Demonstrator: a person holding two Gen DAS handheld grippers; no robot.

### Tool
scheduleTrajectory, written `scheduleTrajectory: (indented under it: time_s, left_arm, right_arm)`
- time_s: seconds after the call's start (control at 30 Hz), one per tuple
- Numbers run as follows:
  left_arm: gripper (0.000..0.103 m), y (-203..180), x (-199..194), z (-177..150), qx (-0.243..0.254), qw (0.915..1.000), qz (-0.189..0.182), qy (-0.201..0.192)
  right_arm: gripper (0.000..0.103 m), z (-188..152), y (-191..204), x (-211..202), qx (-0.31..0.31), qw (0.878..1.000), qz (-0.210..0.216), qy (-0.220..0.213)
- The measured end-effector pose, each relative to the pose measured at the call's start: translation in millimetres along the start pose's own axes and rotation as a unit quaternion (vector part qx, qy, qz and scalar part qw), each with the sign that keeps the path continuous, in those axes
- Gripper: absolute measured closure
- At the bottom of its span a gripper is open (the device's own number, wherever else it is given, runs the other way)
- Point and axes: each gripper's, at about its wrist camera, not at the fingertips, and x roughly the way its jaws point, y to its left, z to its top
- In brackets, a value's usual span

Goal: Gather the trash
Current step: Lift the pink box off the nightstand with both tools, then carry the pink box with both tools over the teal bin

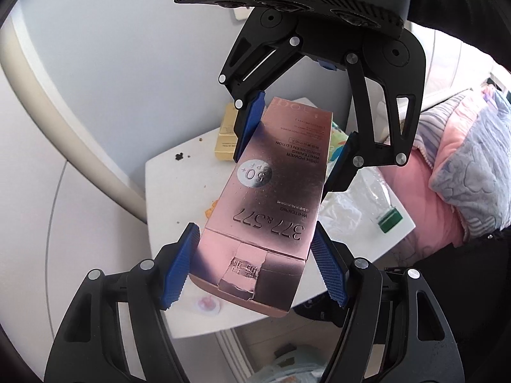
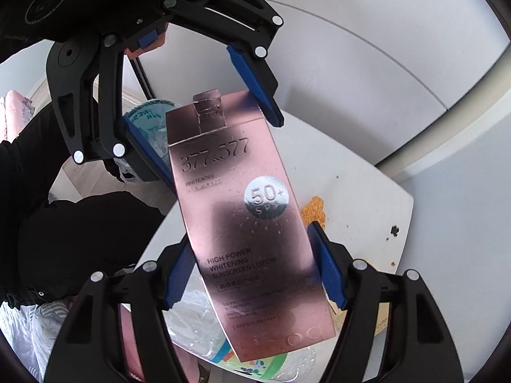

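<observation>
A pink metallic sunscreen box [image 1: 271, 188], marked "377&577" and "50+ SPF", hangs in the air above a small white desk [image 1: 166, 191], clamped at both ends by two handheld grippers. The left gripper [image 1: 254, 268] pinches the flap end of the box w/ its blue pads [image 1: 179, 271] pressed on the narrow sides; the right gripper [image 1: 289, 140] faces it from the opp. side and grips the far end the same way. In the right wrist view the box [image 2: 252, 223] runs lengthwise from the right gripper [image 2: 252, 274] up to the left gripper [image 2: 204, 108], tilted a bit off straight. Both sets of jaws stand fairly wide, each closed on the box's width.

Below, on the desk: a gold carton [image 1: 226, 137] near the back corner by the wall, a clear plastic bottle w/ green cap [image 1: 388, 220] lying on its side at the edge, crumpled white wrap [image 1: 341, 210] beside it, orange crumbs [image 2: 314, 210] and dark specks [image 1: 179, 156]. A pink and grey quilt [image 1: 447, 166] lies on the bed just beside the desk. A black sleeve [image 2: 80, 239] shows at left in the right wrist view.
</observation>
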Motion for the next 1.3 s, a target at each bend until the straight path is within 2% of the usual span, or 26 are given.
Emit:
scheduleTrajectory:
  time_s: [0.23,0.43,0.9,1.23,1.3]
  left_arm:
    - [0.035,-9.5,-46.6,-14.2,-0.012,0.9993,0.035,-0.006]
    - [0.035,-19.0,-84.3,-41.6,-0.028,0.9977,0.062,-0.003]
    - [0.035,-37.7,-159.3,-138.9,-0.107,0.9877,0.113,0.012]
    - [0.035,-50.9,-191.5,-212.8,-0.164,0.9764,0.138,0.028]
    - [0.035,-53.4,-194.4,-226.1,-0.175,0.9742,0.139,0.032]
  right_arm:
    - [0.038,31.6,25.3,-19.2,-0.028,0.999,-0.011,-0.016]
    - [0.038,61.9,52.8,-22.7,-0.060,0.998,-0.007,-0.026]
    - [0.038,146.6,128.8,-1.1,-0.153,0.987,0.022,-0.037]
    - [0.038,188.4,167.5,30.1,-0.208,0.976,0.049,-0.037]
    - [0.038,205.7,186.8,37.8,-0.216,0.974,0.054,-0.035]
